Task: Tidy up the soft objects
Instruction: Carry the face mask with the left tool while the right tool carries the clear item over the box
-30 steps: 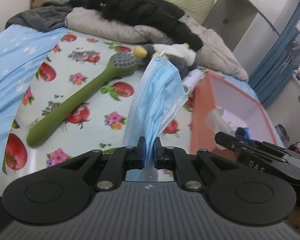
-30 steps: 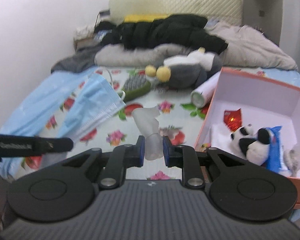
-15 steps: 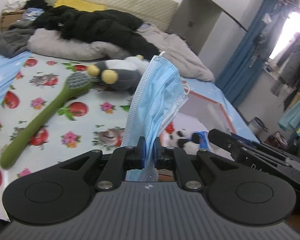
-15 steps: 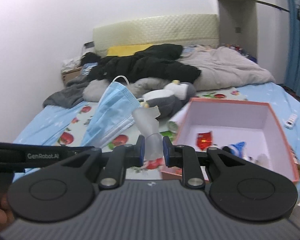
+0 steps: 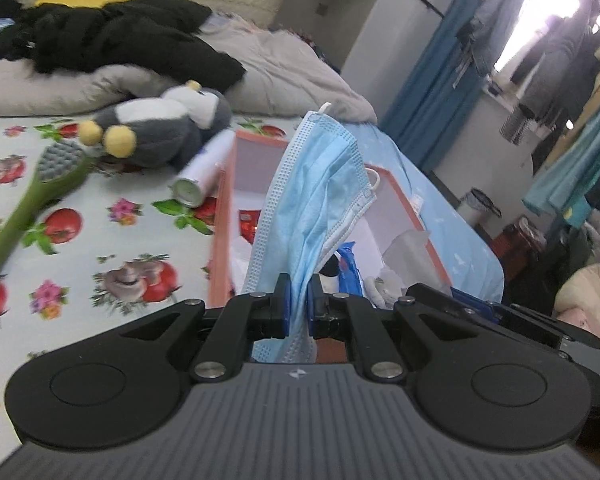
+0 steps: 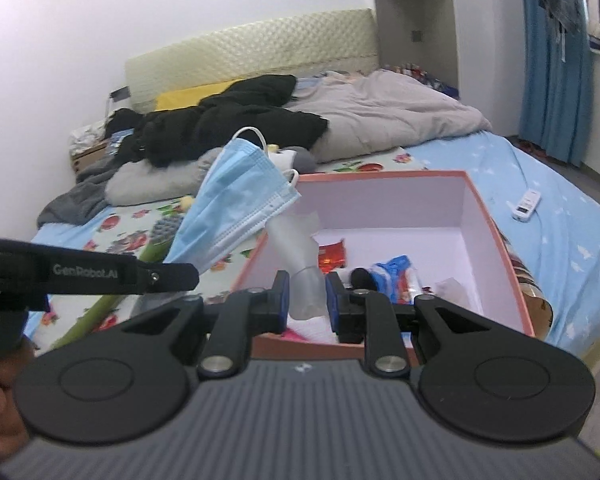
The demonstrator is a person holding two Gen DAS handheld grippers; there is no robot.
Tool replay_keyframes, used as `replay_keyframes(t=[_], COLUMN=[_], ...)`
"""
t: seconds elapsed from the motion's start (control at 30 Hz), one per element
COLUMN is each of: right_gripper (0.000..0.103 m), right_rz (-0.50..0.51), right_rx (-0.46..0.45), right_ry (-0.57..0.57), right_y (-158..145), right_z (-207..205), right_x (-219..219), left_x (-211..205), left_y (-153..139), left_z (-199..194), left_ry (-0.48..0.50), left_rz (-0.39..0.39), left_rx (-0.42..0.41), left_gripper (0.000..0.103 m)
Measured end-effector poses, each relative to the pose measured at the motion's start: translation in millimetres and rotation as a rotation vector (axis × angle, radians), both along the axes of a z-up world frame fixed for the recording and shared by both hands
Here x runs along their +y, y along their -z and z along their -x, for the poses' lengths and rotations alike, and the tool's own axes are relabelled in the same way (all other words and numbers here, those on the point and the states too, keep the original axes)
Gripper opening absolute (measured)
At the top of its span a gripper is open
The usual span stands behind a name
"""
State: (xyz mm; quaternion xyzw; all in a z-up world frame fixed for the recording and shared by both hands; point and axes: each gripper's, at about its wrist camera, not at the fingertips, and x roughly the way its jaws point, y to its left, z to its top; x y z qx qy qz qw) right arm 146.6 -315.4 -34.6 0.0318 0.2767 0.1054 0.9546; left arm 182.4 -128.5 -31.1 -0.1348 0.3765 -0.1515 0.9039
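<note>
The pleated light-blue paper face mask [image 5: 312, 200] sticks up from the left hand-held gripper [image 5: 296, 306], whose jaws are closed tight on the mask's lower part. It is up in the air, in front of the open coral-pink cardboard box [image 6: 496, 236] with its pale inside. Seen from the right wrist, the mask [image 6: 236, 216] hangs over the box's left edge, with its white ear loops on top.

The right hand-held gripper [image 6: 307, 296] is closed on a see-through soft plastic piece [image 6: 296, 256] (I cannot tell just what it is), and holds it over the near end of the box. Inside the box lie a red shiny packet [image 6: 332, 254], a blue and white wrapper [image 6: 396, 268] and something black and fuzzy [image 6: 364, 278].

The box sits on a bed with a sheet printed with tomatoes and flowers [image 5: 100, 236]. Left of the box lie a white tube [image 5: 204, 168], a grey and white plush penguin with yellow feet [image 5: 160, 128] and a long green brush [image 5: 32, 196]. Behind them are a grey blanket [image 6: 380, 116] and black clothes [image 6: 228, 120]. A small white remote [image 6: 526, 202] lies on the blue sheet to the right.
</note>
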Motion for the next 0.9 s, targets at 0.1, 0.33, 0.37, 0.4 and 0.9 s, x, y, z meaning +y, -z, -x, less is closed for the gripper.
replay_keyframes(t=[0.1,0.33,0.37,0.4,0.9], right_gripper=[0.023,0.024,0.024,0.024,0.034], right_rz=[-0.004,-0.008,-0.005,0.001,-0.033], right_rx=[0.008,0.07,0.076,0.081,0.206], right_ry=[0.037,0.073,0.079,0.081,0.124], right_y=[8.4,26.0,29.4,32.0,78.3], right_z=[-15.1,-57.3,-64.6,-70.5,-134.5], right_x=[-10.3,-26.1,-27.6,-29.1,-53.3], left_x=[-9.5,-13.0,-14.3,-16.0,-48.7], left_y=[9.3,24.4,28.1,31.3,85.1], left_z=[-26.0,-84.2,-92.7,-98.9,-166.9], left_ry=[0.015,0.019,0.024,0.031,0.102], left_rz=[-0.009,-0.036,-0.041,-0.045,-0.112], left_rx=[0.018,0.065,0.075,0.085,0.196], left_gripper=[0.01,0.01,0.01,0.01,0.021])
